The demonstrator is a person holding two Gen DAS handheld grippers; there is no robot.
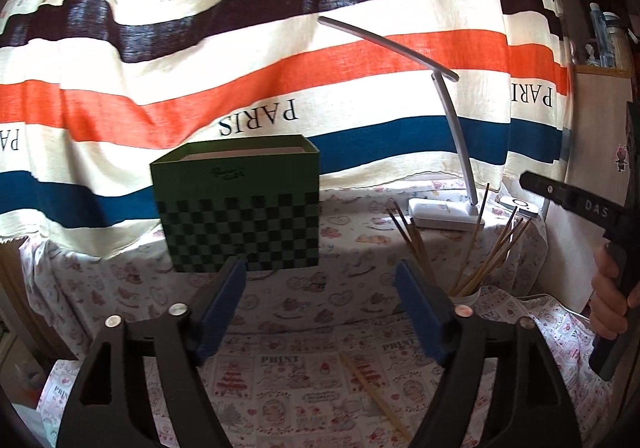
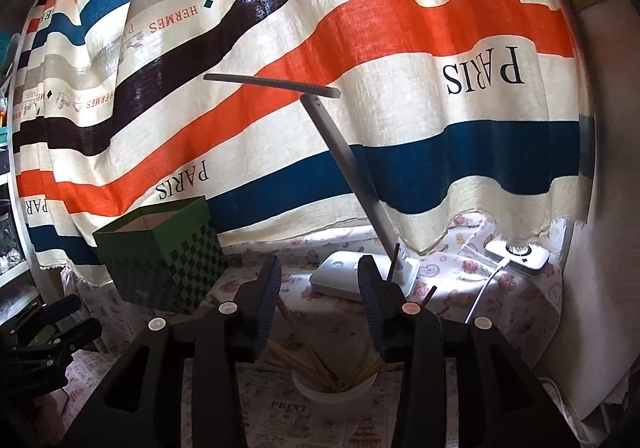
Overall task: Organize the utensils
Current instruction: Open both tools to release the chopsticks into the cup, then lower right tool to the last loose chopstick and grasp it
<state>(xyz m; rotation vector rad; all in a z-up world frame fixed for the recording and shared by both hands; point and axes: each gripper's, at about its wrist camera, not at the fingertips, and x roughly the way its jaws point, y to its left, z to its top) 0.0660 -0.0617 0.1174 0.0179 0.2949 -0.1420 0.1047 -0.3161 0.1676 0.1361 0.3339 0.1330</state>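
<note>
While slim wooden chopsticks [image 2: 320, 366] fan from a round white cup [image 2: 334, 388], both ribbed-padded grippers gape empty.

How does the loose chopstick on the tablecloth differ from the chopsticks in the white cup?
The loose chopstick lies flat on the printed tablecloth; the chopsticks in the white cup stand leaning and fanned out. The loose chopstick is single and outside the white cup; the others are a bunch inside it. All look like pale wooden sticks.
</note>
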